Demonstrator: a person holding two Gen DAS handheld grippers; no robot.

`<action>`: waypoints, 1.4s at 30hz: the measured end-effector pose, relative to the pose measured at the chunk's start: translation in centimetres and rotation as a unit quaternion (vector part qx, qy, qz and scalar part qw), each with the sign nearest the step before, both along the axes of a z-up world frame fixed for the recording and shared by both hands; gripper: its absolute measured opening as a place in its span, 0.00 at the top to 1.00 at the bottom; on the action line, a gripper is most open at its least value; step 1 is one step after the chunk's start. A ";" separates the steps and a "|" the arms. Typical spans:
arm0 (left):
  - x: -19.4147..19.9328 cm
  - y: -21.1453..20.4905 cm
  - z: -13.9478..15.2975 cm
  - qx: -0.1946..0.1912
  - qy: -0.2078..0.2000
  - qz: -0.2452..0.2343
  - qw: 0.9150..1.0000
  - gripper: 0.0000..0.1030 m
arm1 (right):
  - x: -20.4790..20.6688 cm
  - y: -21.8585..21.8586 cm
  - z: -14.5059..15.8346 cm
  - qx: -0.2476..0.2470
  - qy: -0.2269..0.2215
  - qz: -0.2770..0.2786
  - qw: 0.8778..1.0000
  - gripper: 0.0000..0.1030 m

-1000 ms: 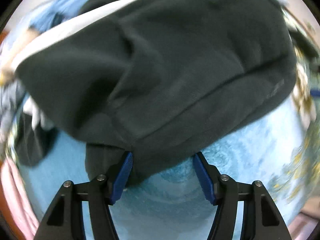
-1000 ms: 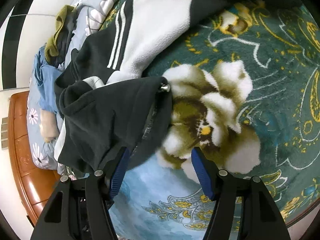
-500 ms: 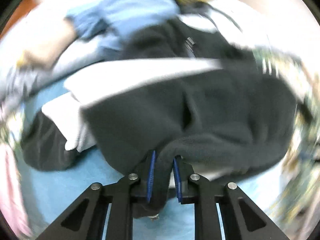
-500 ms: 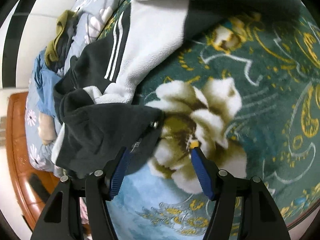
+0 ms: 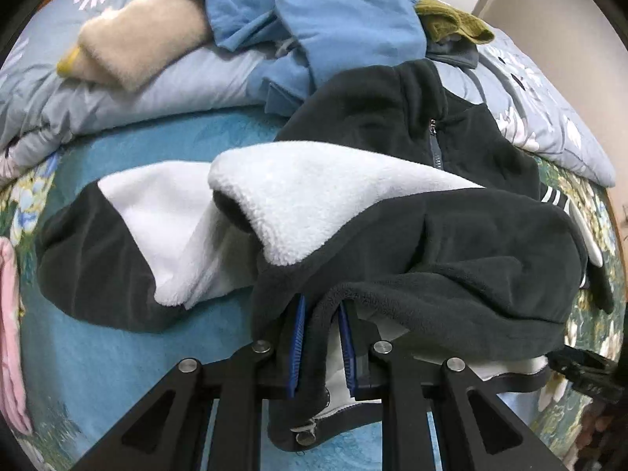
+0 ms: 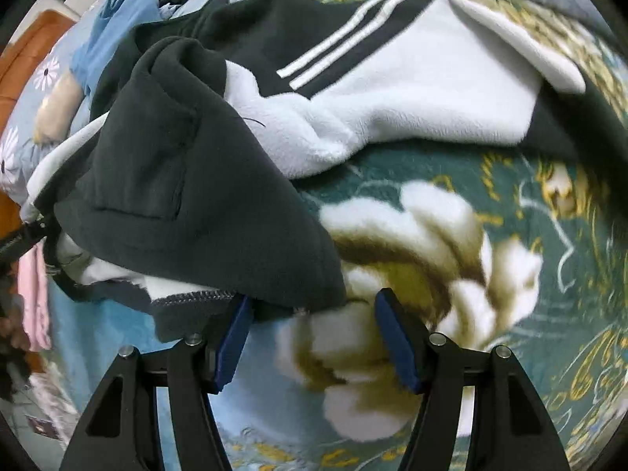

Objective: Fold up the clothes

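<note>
L gripper (image 5: 321, 347): fingers (image 5: 297, 343) nearly together, pinching a dark hem fold of the black-and-white fleece jacket (image 5: 451, 243) between the blue pads; cloth hangs down past the pads w/ a small metal snap at 6 o'clock of the frame. Jacket spreads from the pads up toward 12 o'clock, white fleece lining turned out at center, one sleeve w/ dark cuff lying out at 9 o'clock on the blue floral blanket (image 5: 165, 145), collar and zipper at 1 o'clock. R gripper (image 6: 314, 339): fingers (image 6: 396, 343) spread wide, nothing between them; the L pad touches or sits just under the jacket's dark hem edge, can't tell which, the R pad is apart from the cloth, over the blanket's big white flower. In the R view the jacket (image 6: 184, 165) fills 9 to 12 o'clock, white panel w/ stripes running toward 1 o'clock. Behind the jacket in the L view, at 12 o'clock: blue garment (image 5: 333, 27) heaped on the grey-blue floral quilt (image 5: 129, 98), beige fuzzy item (image 5: 133, 47) at 10 o'clock, olive cloth (image 5: 451, 25) at 1 o'clock. Pink fabric (image 5: 10, 325) at the 9 o'clock edge. Everything lies on the bed.
</note>
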State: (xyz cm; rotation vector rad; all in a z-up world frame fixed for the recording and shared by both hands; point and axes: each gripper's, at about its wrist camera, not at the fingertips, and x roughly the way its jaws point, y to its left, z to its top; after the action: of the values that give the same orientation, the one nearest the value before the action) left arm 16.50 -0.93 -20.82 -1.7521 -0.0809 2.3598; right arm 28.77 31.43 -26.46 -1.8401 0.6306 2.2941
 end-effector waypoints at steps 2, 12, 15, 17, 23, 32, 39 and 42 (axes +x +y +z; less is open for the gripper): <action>0.1 0.2 -0.2 0.001 -0.002 -0.005 1.000 0.79 | -0.3 0.7 0.2 0.006 0.012 -0.016 1.000 0.37; 2.6 0.2 -1.0 -0.004 -0.034 -0.032 0.999 0.47 | -1.6 3.0 1.4 -0.003 0.042 -0.070 0.997 0.67; 3.8 0.5 -1.6 -0.026 -0.039 -0.056 0.997 0.43 | -2.0 3.5 1.8 -0.004 0.048 -0.081 0.996 0.72; 4.4 1.2 -2.3 -0.044 -0.044 -0.083 0.995 0.43 | -2.2 3.8 2.2 -0.004 0.053 -0.088 0.995 0.74; 4.8 2.7 -2.9 -0.089 -0.021 -0.114 0.989 0.48 | -4.4 4.1 3.7 0.007 0.059 -0.098 0.993 0.84; 3.7 1.2 3.5 -0.080 0.047 -0.059 0.994 0.87 | -2.1 3.1 10.5 0.033 0.124 -0.130 0.983 0.88; 3.4 -1.4 10.1 -0.031 0.082 -0.022 0.996 0.94 | -0.3 1.7 17.4 0.051 0.162 -0.118 0.978 0.94; 4.3 -2.2 11.4 -0.016 0.080 -0.017 0.997 0.94 | 0.3 1.0 17.8 0.048 0.151 -0.097 0.982 0.94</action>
State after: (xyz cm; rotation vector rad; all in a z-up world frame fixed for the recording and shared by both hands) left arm 20.77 -3.09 -9.42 -1.5569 0.0098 2.4796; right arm 29.09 32.39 -8.65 -1.3334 0.6906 2.4410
